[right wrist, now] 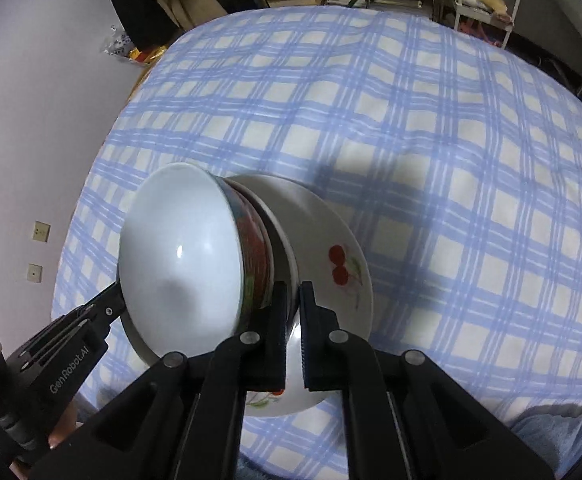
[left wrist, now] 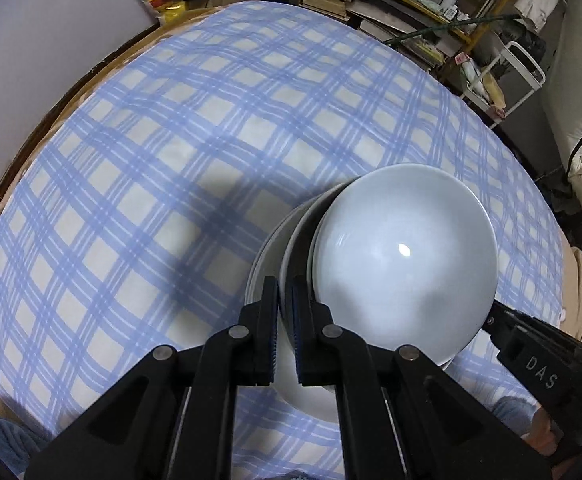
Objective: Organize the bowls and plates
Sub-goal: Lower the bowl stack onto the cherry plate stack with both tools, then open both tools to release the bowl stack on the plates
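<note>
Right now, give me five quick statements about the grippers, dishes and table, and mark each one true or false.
1. Both grippers clamp the plate rim, left gripper and right gripper. True.
2. The cherry-print plate is bare. False: bowls sit stacked on it.
3. The tablecloth is blue plaid. True.
4. The top bowl holds food. False: it is empty.
5. The right gripper is open. False: shut on the plate.

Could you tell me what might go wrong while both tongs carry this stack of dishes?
The left tongs and right tongs each pinch only the thin rim of the cherry plate, so it could slip. The bowls merely rest on it, tilted in the right view, and might slide off onto the checked tablecloth.
</note>
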A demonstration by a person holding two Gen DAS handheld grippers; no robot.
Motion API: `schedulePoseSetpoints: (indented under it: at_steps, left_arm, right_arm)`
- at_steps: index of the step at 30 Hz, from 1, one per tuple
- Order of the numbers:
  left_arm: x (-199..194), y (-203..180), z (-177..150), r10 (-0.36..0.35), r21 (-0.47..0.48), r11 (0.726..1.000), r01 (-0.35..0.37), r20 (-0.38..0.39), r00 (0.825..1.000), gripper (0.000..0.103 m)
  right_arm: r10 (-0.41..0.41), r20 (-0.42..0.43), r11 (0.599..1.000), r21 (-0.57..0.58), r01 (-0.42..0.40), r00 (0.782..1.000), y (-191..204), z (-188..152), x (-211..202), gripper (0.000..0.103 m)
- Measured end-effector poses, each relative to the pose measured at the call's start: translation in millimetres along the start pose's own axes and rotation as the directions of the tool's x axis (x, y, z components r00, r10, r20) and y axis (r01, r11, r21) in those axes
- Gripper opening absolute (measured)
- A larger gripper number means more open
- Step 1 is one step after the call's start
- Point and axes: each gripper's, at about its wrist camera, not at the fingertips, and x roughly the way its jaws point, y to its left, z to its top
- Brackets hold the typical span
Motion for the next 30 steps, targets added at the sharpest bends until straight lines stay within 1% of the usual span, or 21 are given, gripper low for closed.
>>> schedulePoseSetpoints:
  at_steps: [2,7,10,15,17,19,22,24,26,28,29,30]
  left_arm:
    - [0.3,1.1,0.5,-0.001,0.005,1.0,0.001,0.003,1.0,0.005]
    - [0.7,-5.2,-3.1,0.041,0.053,0.998,-0.041,0.018,0.999,0.006]
    - [-3.1,-5.7,-5.8,0.068,0.065,0.995,-0.069,0.028,0.997,0.012]
    - [-18.6,-8.5,-11.7,0.091,0.078,0.992,-0.096,0.061,0.994,0.014]
    - [-24.7,-7.2,-13.9,0.107,0.076,0.991,-0.112,0.071,0.992,0.014]
    - [-35.5,-4.5,-17.5,0.119,0.073,0.989,-0.127,0.1,0.988,0.014]
    - [-54.8,-3.7,-23.2,0.133,0.083,0.986,-0.146,0.148,0.98,0.014]
    - [-72.9,-3.4,-28.2,0.138,0.087,0.984,-0.157,0.193,0.971,0.015]
    - [-86.1,-2.3,-31.6,0.136,0.089,0.983,-0.159,0.222,0.966,0.019]
    - [-103.0,-1.8,-37.2,0.147,0.09,0.98,-0.176,0.266,0.953,0.023]
    - [-110.4,-2.2,-39.9,0.156,0.091,0.978,-0.189,0.29,0.944,0.027]
    - [-119.5,-2.9,-44.1,0.159,0.099,0.975,-0.2,0.325,0.932,0.033]
  right_arm:
    - [0.011,0.007,1.0,0.001,-0.011,1.0,-1.5,1.1,0.1,0.007]
    - [0.006,0.033,0.999,-0.032,-0.005,0.999,-1.1,-2.8,-0.8,0.007]
    - [0.017,0.042,0.999,-0.035,-0.015,0.999,-1.2,-3.9,-1.5,0.007]
    - [0.038,0.05,0.999,-0.032,-0.037,0.998,-4.7,-12.1,-9.2,0.007]
    - [0.046,0.068,0.999,-0.03,-0.044,0.997,-5.7,-14.8,-15.8,0.007]
    - [0.052,0.08,0.998,-0.026,-0.05,0.995,-7.2,-17.3,-23.9,0.007]
    - [0.092,0.067,0.996,-0.017,-0.091,0.993,-9.6,-21.3,-34.4,0.008]
    - [0.102,0.085,0.994,-0.035,-0.1,0.991,-8.5,-25.7,-44.3,0.009]
    - [0.079,0.129,0.995,-0.075,-0.07,0.988,-3.9,-31.4,-57.7,0.018]
    - [0.065,0.16,0.994,-0.099,-0.049,0.985,0.3,-36.1,-67.9,0.042]
    - [0.069,0.184,0.992,-0.115,-0.048,0.98,2.5,-39.4,-75.5,0.044]
    - [0.08,0.218,0.99,-0.135,-0.051,0.973,4.9,-43.3,-84.3,0.045]
